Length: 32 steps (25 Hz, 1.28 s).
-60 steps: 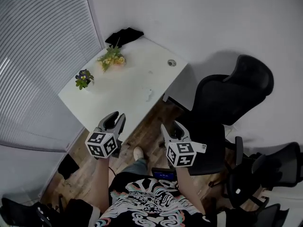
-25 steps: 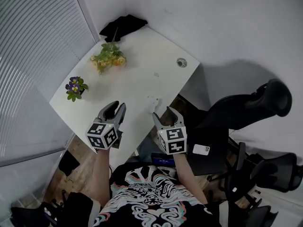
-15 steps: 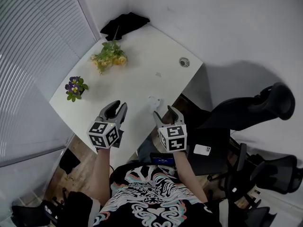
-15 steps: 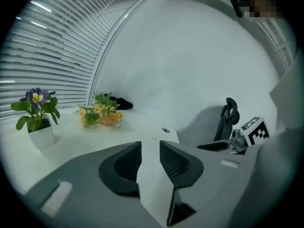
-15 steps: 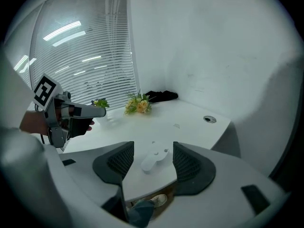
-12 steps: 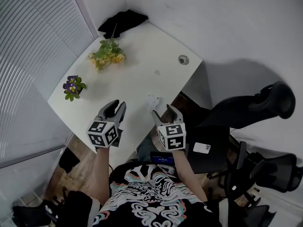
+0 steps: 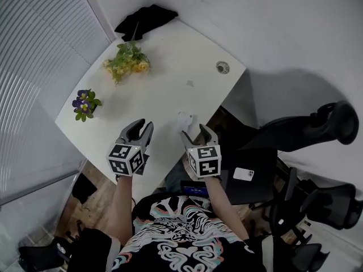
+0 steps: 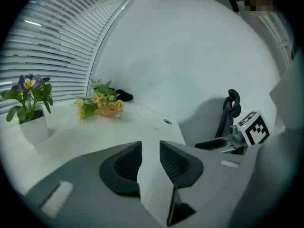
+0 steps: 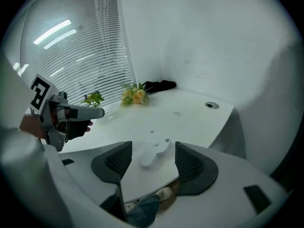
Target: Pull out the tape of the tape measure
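The tabletop (image 7: 164, 89) is plain white, and so is the tape measure (image 7: 185, 119). The flowers (image 7: 126, 64) are yellow-orange with green leaves, the potted plant (image 7: 83, 103) blooms purple, and the cloth (image 7: 144, 20) is black. The grey left tool (image 7: 139, 128) and right tool (image 7: 195, 132) bear black-and-white square-marker cubes.

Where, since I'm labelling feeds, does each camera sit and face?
Head view: on the head, looking steeply down at the desk; shows forearms, left gripper, right gripper.
Left gripper view: on that gripper, facing across the desk; open jaws show.
Right gripper view: on that gripper, facing the tape measure; jaws, just opened wider, show.
Shared: all show the yellow flowers.
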### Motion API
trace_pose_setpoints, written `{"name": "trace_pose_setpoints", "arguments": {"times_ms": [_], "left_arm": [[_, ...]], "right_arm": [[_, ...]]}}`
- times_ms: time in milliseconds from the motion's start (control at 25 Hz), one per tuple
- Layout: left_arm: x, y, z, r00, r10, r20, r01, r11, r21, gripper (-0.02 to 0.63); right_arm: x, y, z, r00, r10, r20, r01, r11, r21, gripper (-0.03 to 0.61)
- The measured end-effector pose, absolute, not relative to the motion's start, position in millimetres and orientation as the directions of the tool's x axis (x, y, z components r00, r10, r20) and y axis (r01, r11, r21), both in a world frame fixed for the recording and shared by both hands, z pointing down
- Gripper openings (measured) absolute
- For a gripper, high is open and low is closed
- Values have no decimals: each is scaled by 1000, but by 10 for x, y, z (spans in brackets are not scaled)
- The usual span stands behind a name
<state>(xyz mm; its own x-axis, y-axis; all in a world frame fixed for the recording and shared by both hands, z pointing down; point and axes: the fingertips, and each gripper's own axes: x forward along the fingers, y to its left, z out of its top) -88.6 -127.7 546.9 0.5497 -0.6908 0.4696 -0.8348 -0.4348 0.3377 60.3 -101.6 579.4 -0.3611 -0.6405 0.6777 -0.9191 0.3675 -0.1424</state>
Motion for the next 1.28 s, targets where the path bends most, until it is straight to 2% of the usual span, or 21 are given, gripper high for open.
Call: {"name": "trace_pose_setpoints", "arguments": {"times_ms": [800,1280], "left_arm": [[-752,-1436,5862,568,-637,521,-823,-421,382,113],[-771,-1558,5987,568,-628,533,-822,-406,399,110]], "right_arm": [[499,-1323,6266,-344,-570,746,-921,359,-150,314],[428,-1432,6350,-365,-570,736,-900,417,-124,311]]}}
